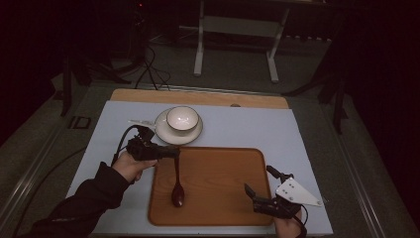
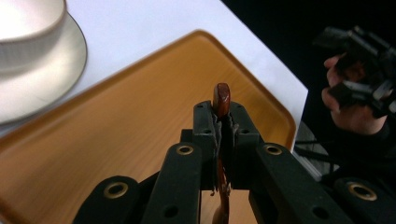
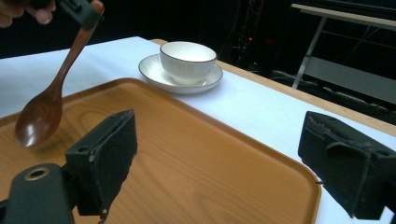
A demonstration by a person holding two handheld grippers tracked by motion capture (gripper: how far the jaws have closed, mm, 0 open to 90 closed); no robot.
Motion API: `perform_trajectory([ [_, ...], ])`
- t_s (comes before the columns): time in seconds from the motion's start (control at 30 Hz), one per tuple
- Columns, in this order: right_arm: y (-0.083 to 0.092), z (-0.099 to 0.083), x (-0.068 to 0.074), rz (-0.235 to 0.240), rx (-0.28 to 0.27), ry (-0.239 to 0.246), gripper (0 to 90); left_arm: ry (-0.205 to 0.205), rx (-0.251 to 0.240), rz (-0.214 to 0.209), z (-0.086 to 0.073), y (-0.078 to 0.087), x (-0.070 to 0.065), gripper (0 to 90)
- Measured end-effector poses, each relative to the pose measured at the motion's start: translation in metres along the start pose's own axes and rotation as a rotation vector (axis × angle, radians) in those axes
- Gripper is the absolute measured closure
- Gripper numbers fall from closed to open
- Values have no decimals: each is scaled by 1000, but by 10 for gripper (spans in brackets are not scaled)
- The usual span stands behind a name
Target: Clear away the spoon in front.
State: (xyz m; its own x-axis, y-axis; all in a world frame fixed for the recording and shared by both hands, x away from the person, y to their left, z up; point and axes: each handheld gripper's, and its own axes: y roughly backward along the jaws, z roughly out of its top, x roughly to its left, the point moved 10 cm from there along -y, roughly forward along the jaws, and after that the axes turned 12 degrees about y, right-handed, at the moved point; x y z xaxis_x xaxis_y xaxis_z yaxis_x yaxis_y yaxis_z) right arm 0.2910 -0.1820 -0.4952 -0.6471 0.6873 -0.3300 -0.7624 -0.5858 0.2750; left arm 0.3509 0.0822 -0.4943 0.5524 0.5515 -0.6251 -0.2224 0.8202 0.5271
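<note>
A: Holding what, on the left side?

B: Left gripper [image 1: 171, 152], left of centre in the high view, clamped on the handle end of a dark wooden spoon [image 1: 177, 187]. Seen in the left gripper view too: jaws pressed together on the handle, with the reddish tip [image 2: 221, 99] sticking out above them.

A: And the spoon itself, hanging where?

B: Pointing down from the gripper over the left part of the wooden tray [image 1: 223, 178]. Bowl of the spoon low over the tray surface, at the left edge of the right gripper view; touching the wood or just above it, hard to say from there.

A: Right side?

B: Right gripper [image 1: 259, 187] in the lower right of the high view, at the tray's right edge, held by a hand [image 1: 287, 225] at the bottom of the frame. Jaws spread wide apart, nothing between them; plainly visible in the right gripper view, with bare tray between the two black pads [image 3: 108, 154].

A: Anything else on the table?

B: White cup [image 1: 182, 119] standing on a white saucer [image 1: 162, 130], just beyond the tray's far edge, upper centre of the high view. All on a pale table top [image 1: 257, 126].
</note>
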Motion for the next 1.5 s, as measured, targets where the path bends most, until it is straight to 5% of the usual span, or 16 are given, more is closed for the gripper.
perform_trajectory([
  [0.2, 0, 0, 0, 2, 2, 1, 118, 32, 46, -4, -12, -15, 7, 840],
  [0.53, -1, -1, 1, 7, 5, 1, 117, 87, -24, 25, -12, -33, 23, 827],
  [0.9, -1, -1, 1, 11, 5, 2, 118, 167, -37, 71, -23, -53, 39, 809],
  [1.3, -2, -3, 1, 18, 10, -5, 118, 286, -52, 188, -31, -70, 66, 781],
  [1.5, -2, -3, 2, 22, 9, -9, 118, 296, -36, 234, -36, -76, 73, 764],
])
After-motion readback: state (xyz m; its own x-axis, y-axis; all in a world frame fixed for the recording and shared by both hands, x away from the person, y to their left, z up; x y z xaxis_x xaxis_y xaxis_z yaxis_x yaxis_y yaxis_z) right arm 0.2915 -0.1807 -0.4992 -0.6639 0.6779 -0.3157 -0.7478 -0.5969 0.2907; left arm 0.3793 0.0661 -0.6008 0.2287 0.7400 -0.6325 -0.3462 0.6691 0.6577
